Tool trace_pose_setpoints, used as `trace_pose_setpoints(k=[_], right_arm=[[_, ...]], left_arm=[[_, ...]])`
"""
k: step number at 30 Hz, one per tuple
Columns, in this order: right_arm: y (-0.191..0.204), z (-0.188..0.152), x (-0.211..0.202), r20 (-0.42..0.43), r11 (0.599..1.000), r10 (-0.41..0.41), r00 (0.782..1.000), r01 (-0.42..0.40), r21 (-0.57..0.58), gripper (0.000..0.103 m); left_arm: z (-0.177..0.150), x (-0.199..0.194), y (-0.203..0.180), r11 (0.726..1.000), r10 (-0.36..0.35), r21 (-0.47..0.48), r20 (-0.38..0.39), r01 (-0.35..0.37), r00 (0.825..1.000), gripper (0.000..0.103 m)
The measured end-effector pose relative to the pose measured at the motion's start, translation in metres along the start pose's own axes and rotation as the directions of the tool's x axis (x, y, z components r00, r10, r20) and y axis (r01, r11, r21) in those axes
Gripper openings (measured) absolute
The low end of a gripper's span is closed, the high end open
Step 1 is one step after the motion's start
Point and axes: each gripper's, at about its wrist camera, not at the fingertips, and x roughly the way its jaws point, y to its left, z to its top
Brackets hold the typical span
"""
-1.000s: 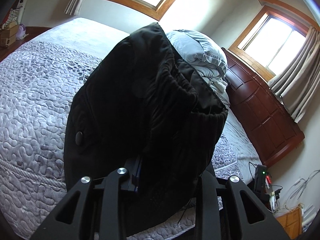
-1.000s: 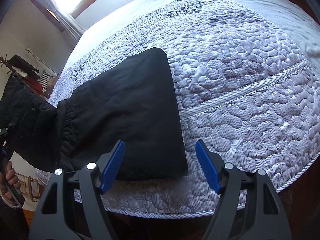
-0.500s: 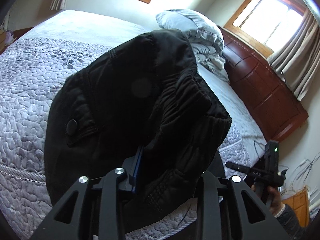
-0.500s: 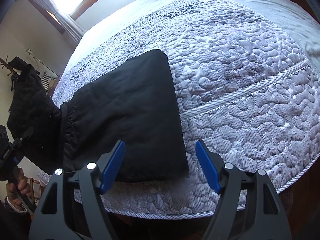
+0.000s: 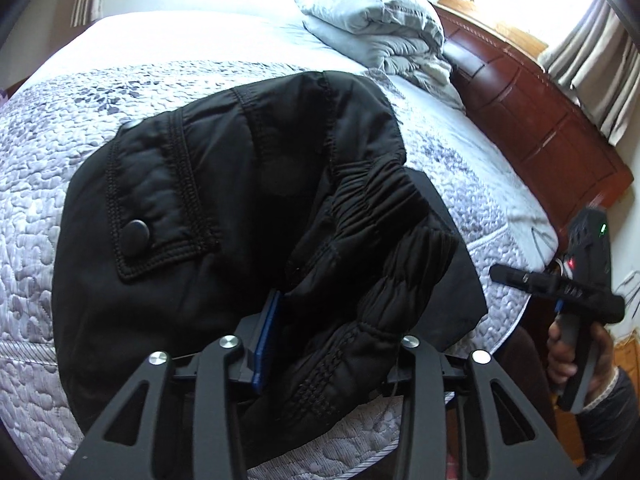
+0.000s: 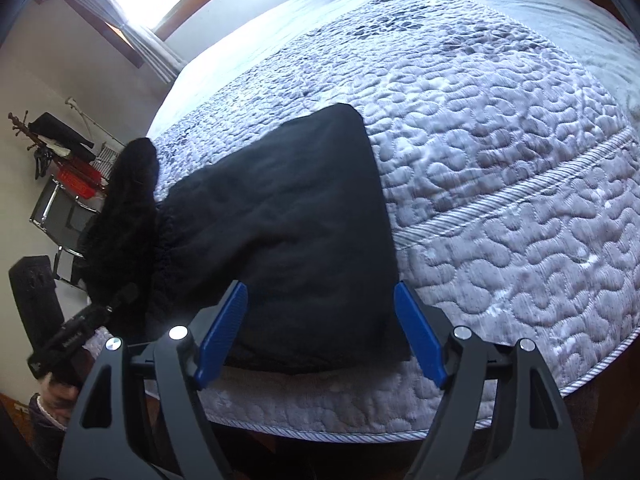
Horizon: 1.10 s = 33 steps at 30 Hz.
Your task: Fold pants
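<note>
Black pants (image 6: 296,236) lie partly folded on the quilted bed near its front edge. My left gripper (image 5: 320,344) is shut on the elastic waistband end (image 5: 360,264) and holds it raised over the bed; a buttoned pocket flap (image 5: 156,220) faces the camera, and only one blue pad (image 5: 266,336) shows. In the right wrist view the lifted waistband (image 6: 128,220) stands at the left. My right gripper (image 6: 320,336) is open and empty, hovering just above the folded leg end at the bed's front edge. It also shows in the left wrist view (image 5: 576,292).
The grey quilted bedspread (image 6: 500,168) covers the bed. A folded grey duvet (image 5: 380,28) lies at the head, beside a dark wooden headboard (image 5: 540,120). A chair and a rack with clothes (image 6: 68,176) stand by the wall. Windows with curtains (image 5: 592,52) lie behind.
My left gripper has lowered the waistband end and carried it over the bed toward the folded part. The right gripper has moved slightly closer to the pants' leg end and stays open.
</note>
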Motion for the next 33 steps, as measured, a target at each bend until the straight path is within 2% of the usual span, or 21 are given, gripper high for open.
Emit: trace_pose_setpoints(k=[4,6,9,12,14,15,17,19,23,27,30,33], right_arm=[[0.010,0.008,0.002,-0.004,0.998,0.059,0.998,-0.059,0.007,0.079],[0.014,0.012,0.002,-0.008,0.994,0.108,0.994,-0.108,0.024,0.080],[0.019,0.021,0.006,-0.022,0.974,0.215,0.976,-0.213,0.073,0.083],[0.026,0.032,0.015,-0.042,0.937,0.333,0.942,-0.326,0.130,0.084],[0.033,0.039,0.023,-0.058,0.908,0.400,0.915,-0.387,0.161,0.085],[0.038,0.042,0.029,-0.071,0.890,0.436,0.897,-0.419,0.180,0.085],[0.046,0.046,0.038,-0.086,0.866,0.481,0.873,-0.456,0.207,0.086],[0.055,0.049,0.048,-0.105,0.851,0.506,0.856,-0.475,0.224,0.086],[0.067,0.051,0.072,-0.140,0.830,0.536,0.833,-0.490,0.265,0.086],[0.068,0.050,0.094,-0.157,0.793,0.583,0.797,-0.517,0.323,0.087],[0.073,0.051,0.106,-0.164,0.753,0.635,0.755,-0.557,0.351,0.087],[0.081,0.054,0.115,-0.184,0.747,0.646,0.741,-0.565,0.350,0.087]], left_arm=[[-0.002,0.001,-0.009,0.999,0.027,0.044,-0.016,-0.026,1.000,0.046],[-0.003,-0.003,-0.005,1.000,-0.009,0.005,-0.030,0.010,0.999,0.052],[-0.007,-0.011,0.001,0.997,-0.067,-0.046,-0.057,0.064,0.996,0.062],[-0.014,-0.025,0.008,0.992,-0.107,-0.074,-0.044,0.103,0.993,0.064],[-0.018,-0.039,0.017,0.980,-0.161,-0.125,-0.011,0.158,0.987,0.066],[-0.020,-0.046,0.022,0.974,-0.171,-0.147,0.011,0.171,0.985,0.071],[-0.022,-0.061,0.036,0.970,-0.144,-0.191,0.057,0.152,0.988,0.075],[-0.025,-0.070,0.051,0.974,-0.069,-0.210,0.077,0.084,0.995,0.075],[-0.035,-0.073,0.081,0.960,0.047,-0.280,0.056,-0.029,0.997,0.075],[-0.046,-0.070,0.098,0.947,0.093,-0.313,0.030,-0.079,0.995,0.075],[-0.048,-0.067,0.101,0.944,0.088,-0.322,0.022,-0.076,0.996,0.076],[-0.055,-0.066,0.103,0.940,0.088,-0.332,0.014,-0.079,0.996,0.077]])
